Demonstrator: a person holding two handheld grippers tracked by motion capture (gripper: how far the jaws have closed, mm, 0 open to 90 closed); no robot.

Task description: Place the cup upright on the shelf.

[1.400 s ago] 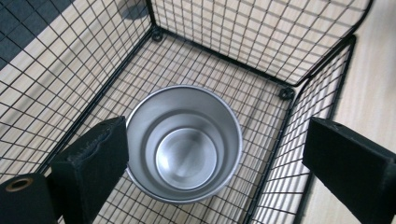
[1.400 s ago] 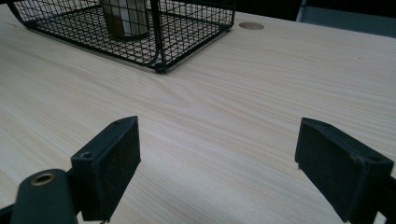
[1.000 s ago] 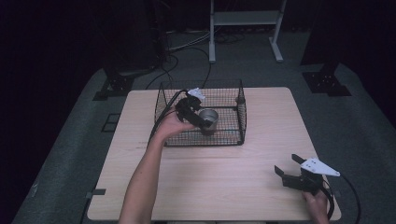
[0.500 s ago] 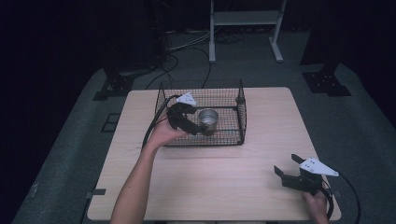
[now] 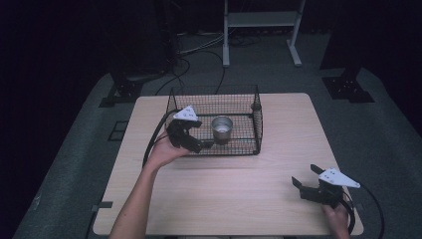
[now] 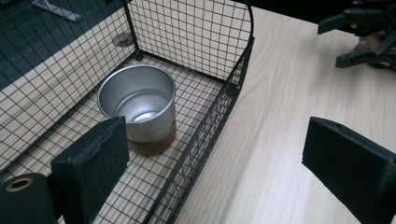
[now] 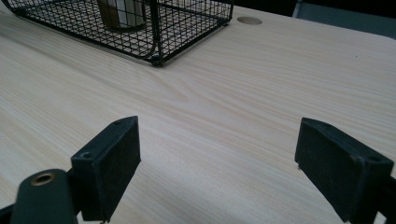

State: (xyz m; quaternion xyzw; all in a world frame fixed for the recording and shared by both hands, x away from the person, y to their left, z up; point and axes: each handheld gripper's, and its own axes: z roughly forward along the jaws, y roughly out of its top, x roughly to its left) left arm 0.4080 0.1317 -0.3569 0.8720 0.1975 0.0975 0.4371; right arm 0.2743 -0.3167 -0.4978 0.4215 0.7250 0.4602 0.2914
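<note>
The worktop [image 5: 239,199] is made of pale wood with fine lines running along it. It has round corners. There is a small round hole [image 7: 249,20] in the wood near the far edge.

The worktop stands on a grey floor [image 5: 388,149] that looks like carpet. Behind it is a white frame [image 5: 261,20] with two legs that reach down to the floor. Some cables [image 5: 199,47] lie in loops on the floor next to the frame. A black foot [image 5: 122,92] of a stand sits at the far left, and another black foot [image 5: 348,87] sits at the far right. The room past them is very dark.
</note>
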